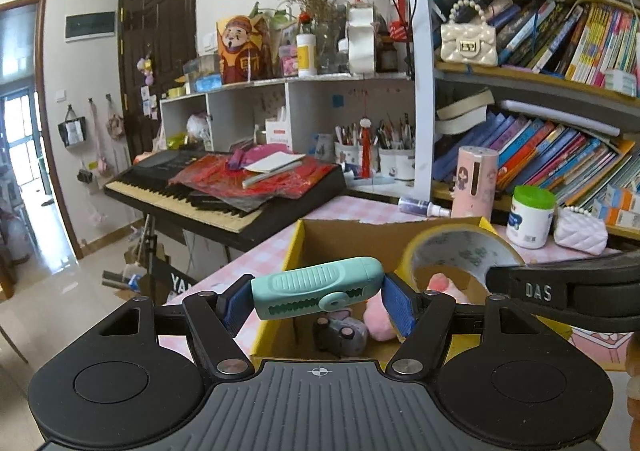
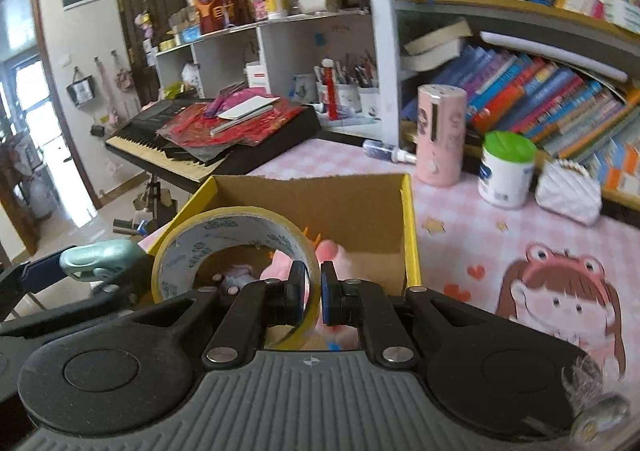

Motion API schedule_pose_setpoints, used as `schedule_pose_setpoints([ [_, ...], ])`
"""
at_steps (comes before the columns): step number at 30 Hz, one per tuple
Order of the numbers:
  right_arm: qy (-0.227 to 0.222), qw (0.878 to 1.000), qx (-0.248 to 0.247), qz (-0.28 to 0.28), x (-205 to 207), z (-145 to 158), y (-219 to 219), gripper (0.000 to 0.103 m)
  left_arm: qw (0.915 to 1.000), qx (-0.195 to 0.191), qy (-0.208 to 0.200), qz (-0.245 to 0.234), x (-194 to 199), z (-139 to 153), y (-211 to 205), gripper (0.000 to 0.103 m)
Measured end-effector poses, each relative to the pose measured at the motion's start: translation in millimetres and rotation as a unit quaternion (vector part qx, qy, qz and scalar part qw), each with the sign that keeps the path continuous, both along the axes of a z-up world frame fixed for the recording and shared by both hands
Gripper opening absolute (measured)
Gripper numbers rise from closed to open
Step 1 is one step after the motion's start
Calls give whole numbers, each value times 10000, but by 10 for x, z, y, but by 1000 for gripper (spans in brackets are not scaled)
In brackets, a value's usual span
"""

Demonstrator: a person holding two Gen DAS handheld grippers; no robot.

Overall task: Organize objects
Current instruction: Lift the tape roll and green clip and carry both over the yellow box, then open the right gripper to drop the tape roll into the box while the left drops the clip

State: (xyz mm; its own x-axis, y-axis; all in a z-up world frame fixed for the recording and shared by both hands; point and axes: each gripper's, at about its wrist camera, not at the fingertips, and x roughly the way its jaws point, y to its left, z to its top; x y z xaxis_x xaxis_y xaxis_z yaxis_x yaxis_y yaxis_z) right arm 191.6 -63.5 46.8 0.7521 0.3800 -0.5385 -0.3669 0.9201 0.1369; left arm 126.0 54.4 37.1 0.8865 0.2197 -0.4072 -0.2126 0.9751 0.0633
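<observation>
In the lower middle of the left wrist view, the left gripper (image 1: 318, 301) had its blue pads (image 1: 394, 301) pressing on the two ends of a teal clip-shaped gadget (image 1: 316, 291), which lay crosswise between them, tilted slightly up to the right. Gripping it end to end probably kept it level and let it fall straight when freed.

In the lower middle of the right wrist view, the right gripper (image 2: 314, 297) had its fingers pressed almost together, pinching the thin wall of a yellow tape roll (image 2: 236, 247); one pad sat inside the ring and the other outside. That seemed the only sensible hold on a hoop too wide to span.

Just beyond both grippers, in the centre of each view, stood an open cardboard box (image 2: 410, 211) with yellow sides on a pink checked tablecloth (image 2: 472, 235). Both carried things hung over or just before its near edge, so the job appeared to be at the dropping-in stage. Inside lay a pink plush toy (image 1: 378, 315) and a small grey toy (image 1: 340, 333).

Further right on the cloth stood a pink cylinder (image 2: 440, 135), a green-lidded jar (image 2: 506, 171) and a white quilted purse (image 2: 568, 193), perhaps still awaiting sorting. A keyboard (image 1: 224, 191) filled the left middle; a bookshelf (image 1: 560, 79) crowded the upper right.
</observation>
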Motion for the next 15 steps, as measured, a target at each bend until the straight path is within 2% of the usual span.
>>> schedule_pose_setpoints([
  [5, 18, 9999, -67, 114, 246, -55, 31, 8, 9999, 58, 100, 98, 194, -47, -9, 68],
  [12, 570, 9953, -571, 544, 558, -352, 155, 9, 9984, 198, 510, 118, 420, -233, -22, 68],
  [15, 611, 9934, -655, 714, 570, -428, 189, 9, 9974, 198, 679, 142, 480, -314, -22, 68],
])
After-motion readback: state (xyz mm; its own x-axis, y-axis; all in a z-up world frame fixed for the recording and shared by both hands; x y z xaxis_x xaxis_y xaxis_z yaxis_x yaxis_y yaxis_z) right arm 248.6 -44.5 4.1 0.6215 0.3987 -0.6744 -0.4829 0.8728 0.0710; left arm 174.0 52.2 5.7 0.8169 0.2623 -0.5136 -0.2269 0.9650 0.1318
